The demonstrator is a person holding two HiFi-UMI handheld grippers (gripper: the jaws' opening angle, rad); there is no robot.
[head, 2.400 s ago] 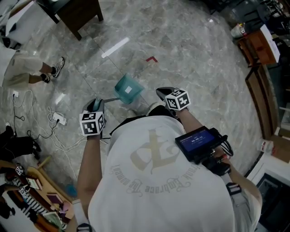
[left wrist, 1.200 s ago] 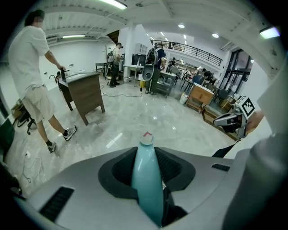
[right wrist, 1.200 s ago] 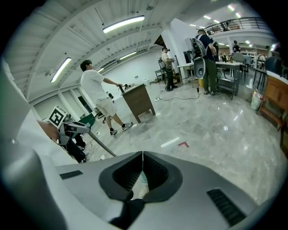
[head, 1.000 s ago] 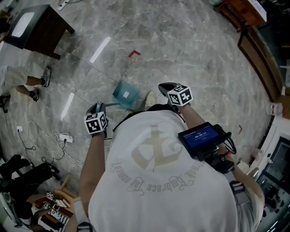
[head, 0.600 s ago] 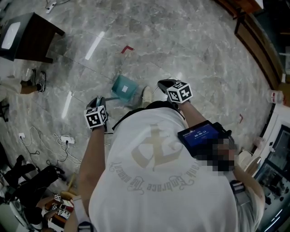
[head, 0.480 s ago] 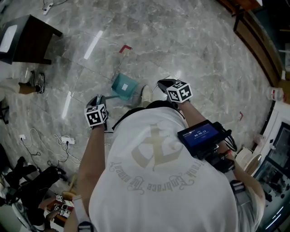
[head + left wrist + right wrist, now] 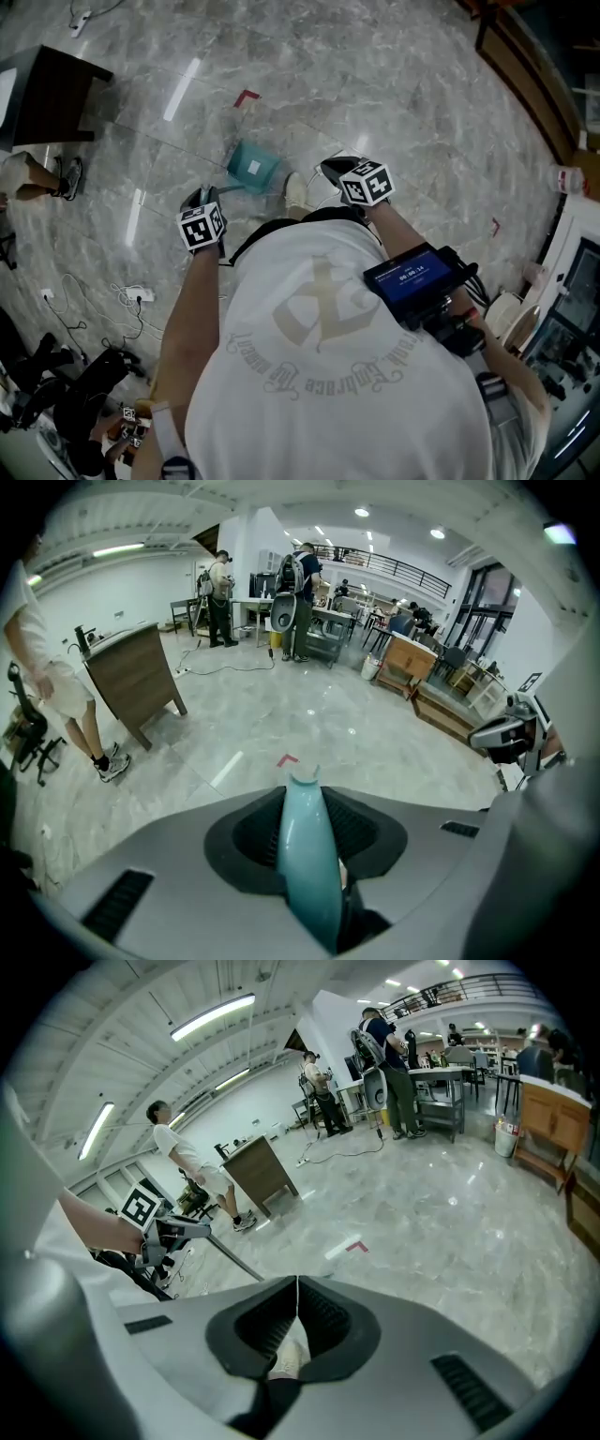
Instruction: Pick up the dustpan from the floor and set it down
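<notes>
The teal dustpan (image 7: 253, 167) is over the marble floor just ahead of the person's white shoe (image 7: 296, 190); I cannot tell whether it touches the floor. Its thin handle runs back to my left gripper (image 7: 208, 195). In the left gripper view the teal handle grip (image 7: 306, 855) is clamped between the jaws of the left gripper (image 7: 305, 794). My right gripper (image 7: 330, 167) is level with the pan, to its right, and holds nothing. In the right gripper view the tips of the right gripper (image 7: 297, 1283) meet, and the left gripper (image 7: 155, 1232) shows at the left.
A red tape mark (image 7: 247, 96) lies on the floor beyond the pan. A dark wooden cabinet (image 7: 42, 94) and a person's legs (image 7: 37, 173) are at the left, cables with a power strip (image 7: 131, 295) lower left, and wooden furniture (image 7: 525, 56) upper right.
The left gripper has carried the dustpan a little forward, nearer the red tape mark. The right gripper has shifted slightly with it. Both grips look unchanged.
</notes>
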